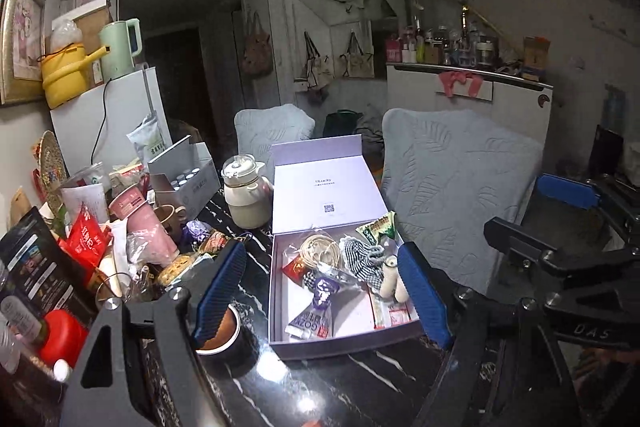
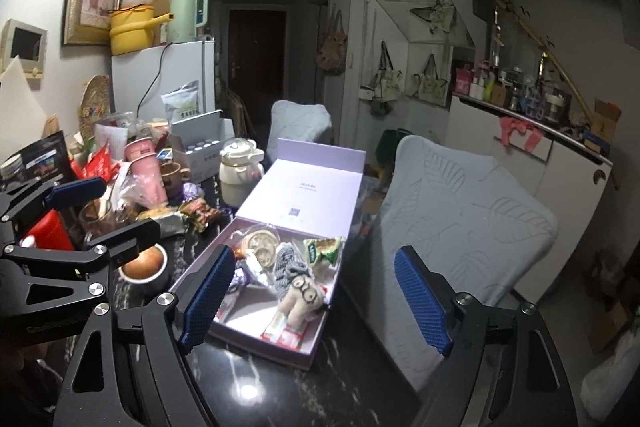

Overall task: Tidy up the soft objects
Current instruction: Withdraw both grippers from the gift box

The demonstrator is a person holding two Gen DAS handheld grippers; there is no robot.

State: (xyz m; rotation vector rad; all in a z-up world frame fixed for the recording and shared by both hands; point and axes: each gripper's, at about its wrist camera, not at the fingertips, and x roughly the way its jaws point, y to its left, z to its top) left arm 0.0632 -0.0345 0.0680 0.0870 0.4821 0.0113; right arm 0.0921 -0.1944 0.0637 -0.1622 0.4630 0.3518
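An open lilac box [image 1: 340,345] lies on the black marble table, its lid [image 1: 324,187] folded back. Inside lie a beige plush toy in a striped knit top [image 2: 298,291] and soft packets: a green packet [image 1: 378,227], a purple packet [image 1: 322,293] and a red packet [image 1: 294,269]. My left gripper [image 1: 320,249] hangs open above the box's near end, nothing between its blue pads. My right gripper [image 2: 315,251] is open too, near the box's front right corner, holding nothing. Each gripper shows at the edge of the other's view.
A dark mug with brown liquid [image 1: 224,335] stands just left of the box. Behind it are a white teapot [image 1: 244,191] and a crowded heap of cups, bags and jars [image 1: 132,227]. A chair with a grey cover [image 1: 452,187] stands at the table's right side.
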